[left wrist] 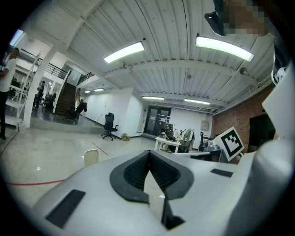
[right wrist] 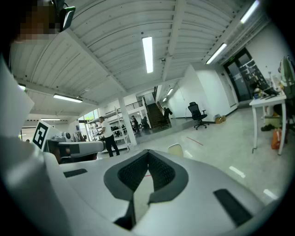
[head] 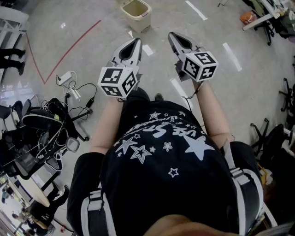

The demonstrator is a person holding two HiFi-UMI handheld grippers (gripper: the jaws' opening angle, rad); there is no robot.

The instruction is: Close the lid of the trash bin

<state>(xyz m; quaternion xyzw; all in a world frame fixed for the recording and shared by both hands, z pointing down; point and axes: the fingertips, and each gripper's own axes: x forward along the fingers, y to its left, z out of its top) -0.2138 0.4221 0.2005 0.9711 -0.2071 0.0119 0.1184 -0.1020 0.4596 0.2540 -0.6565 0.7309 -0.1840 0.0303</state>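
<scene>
The cream trash bin (head: 136,14) stands on the grey floor at the top of the head view, its top open and the inside showing. It appears as a small cream shape (left wrist: 91,156) in the left gripper view and again as the bin (right wrist: 175,150) in the right gripper view. My left gripper (head: 136,41) and right gripper (head: 171,36) are held side by side at chest height, pointing toward the bin and well short of it. Both are shut on nothing, pads meeting at the tips in the left gripper (left wrist: 149,154) and the right gripper (right wrist: 148,153).
A heap of cables and black gear (head: 41,129) lies on the floor at my left. A red tape line (head: 69,48) crosses the floor. Office chairs (head: 274,138) stand at the right. A person (right wrist: 108,136) stands far off by shelves; a white table (right wrist: 272,99) is at the right.
</scene>
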